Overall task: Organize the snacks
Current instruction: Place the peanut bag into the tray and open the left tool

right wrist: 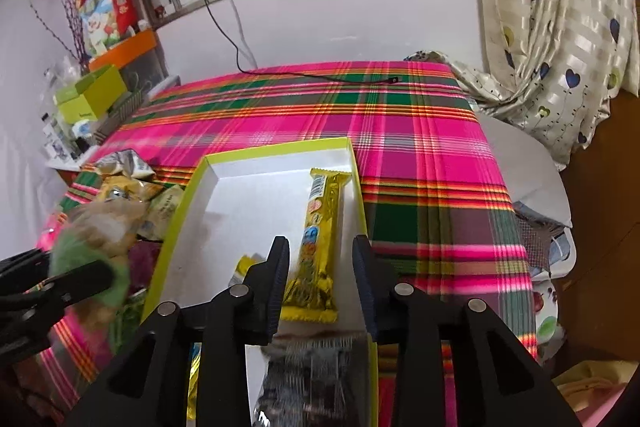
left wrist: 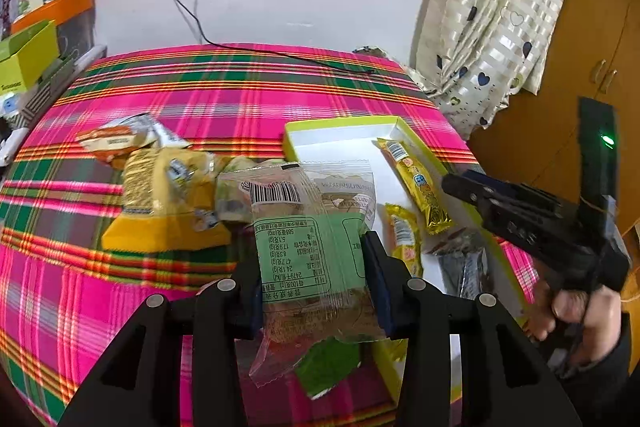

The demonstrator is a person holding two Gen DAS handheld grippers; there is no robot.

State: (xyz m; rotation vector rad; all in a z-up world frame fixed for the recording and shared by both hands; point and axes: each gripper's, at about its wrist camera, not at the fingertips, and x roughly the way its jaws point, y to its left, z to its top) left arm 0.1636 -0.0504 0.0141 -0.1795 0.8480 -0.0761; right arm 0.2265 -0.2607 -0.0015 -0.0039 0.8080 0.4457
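Left claw (left wrist: 314, 281) clamped on a packet; right claw (right wrist: 322, 281) spread open, empty.

Bright indoor light; strong fisheye edge warp; slight motion blur.

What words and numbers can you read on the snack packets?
"588", "17.9", "8.3", "47.7", "2479": upside-down nutrition table on the clear packet with the green label, held in the left gripper.
Barcode digits on it: too small.
Long yellow bar in the tray: print too blurred.
Pile of snack bags: blurred.

Snack bars (right wrist: 316, 247) in box (right wrist: 276, 151)
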